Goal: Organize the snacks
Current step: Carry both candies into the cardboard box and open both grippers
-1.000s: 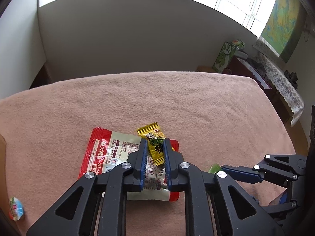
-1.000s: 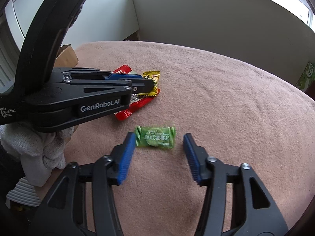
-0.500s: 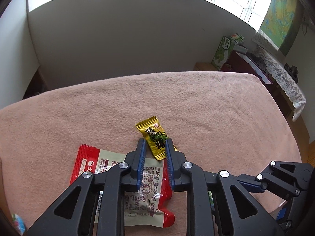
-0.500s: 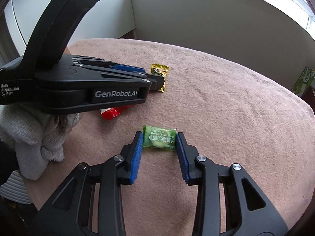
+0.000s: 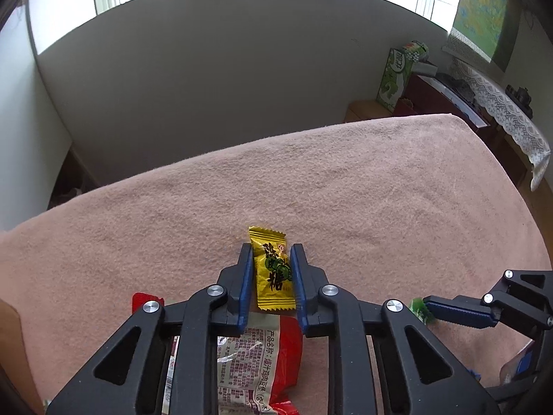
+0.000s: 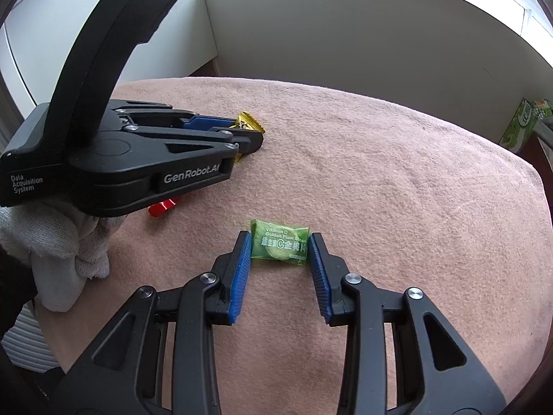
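Candies, two, low centre of each wrist frame. Your left gripper (image 5: 269, 269) clamps the yellow candy (image 5: 271, 271), long axis along its fingers; your right gripper (image 6: 279, 252) pinches the green candy (image 6: 279, 247) crosswise by its ends.

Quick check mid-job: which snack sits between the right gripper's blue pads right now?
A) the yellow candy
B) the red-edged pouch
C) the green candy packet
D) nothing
C: in the right wrist view the right gripper has its blue pads closed against both ends of the green candy packet; the yellow candy is clamped in the left gripper.
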Demonstrator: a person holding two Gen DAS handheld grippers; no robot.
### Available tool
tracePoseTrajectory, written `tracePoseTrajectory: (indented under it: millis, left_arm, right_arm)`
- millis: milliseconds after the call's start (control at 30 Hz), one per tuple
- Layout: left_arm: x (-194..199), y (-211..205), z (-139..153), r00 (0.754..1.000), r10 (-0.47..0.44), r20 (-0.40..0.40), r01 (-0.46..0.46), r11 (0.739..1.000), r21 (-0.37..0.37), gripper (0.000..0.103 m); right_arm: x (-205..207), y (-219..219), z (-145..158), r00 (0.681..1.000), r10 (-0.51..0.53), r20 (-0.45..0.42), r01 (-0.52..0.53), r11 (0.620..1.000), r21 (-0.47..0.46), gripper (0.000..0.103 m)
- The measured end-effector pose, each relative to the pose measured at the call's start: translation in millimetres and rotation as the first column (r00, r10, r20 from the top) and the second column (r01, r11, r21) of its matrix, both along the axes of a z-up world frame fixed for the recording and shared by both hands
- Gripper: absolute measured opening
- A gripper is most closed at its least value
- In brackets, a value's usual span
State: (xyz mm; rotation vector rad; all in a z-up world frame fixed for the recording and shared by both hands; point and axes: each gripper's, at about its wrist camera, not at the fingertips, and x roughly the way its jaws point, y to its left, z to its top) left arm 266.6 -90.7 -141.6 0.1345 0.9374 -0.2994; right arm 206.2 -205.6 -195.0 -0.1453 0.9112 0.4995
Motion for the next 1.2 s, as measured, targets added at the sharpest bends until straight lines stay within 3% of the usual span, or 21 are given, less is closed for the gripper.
tracePoseTrajectory:
  millis: [200, 700, 1200]
  left_arm:
    - [-15, 11, 9, 1.000, 0.008, 0.004, -0.008, 0.999, -0.054, 0.018]
    - [-59, 51, 62, 0.994, 0.054, 0.093, -0.038, 0.985, -0.171, 0.018]
    - [-128, 115, 96, 0.967, 0.144, 0.210, -0.112, 0.981, -0.157, 0.018]
  right_arm:
    - [-6, -21, 7, 1.000, -0.019, 0.008, 0.019, 1.000, 0.023, 0.035]
    - [-40, -15, 36, 0.998, -0.009, 0.062, 0.006, 0.999, 0.038, 0.035]
    - [-70, 53, 88, 0.987, 0.092, 0.131, -0.100, 0.993, 0.060, 0.035]
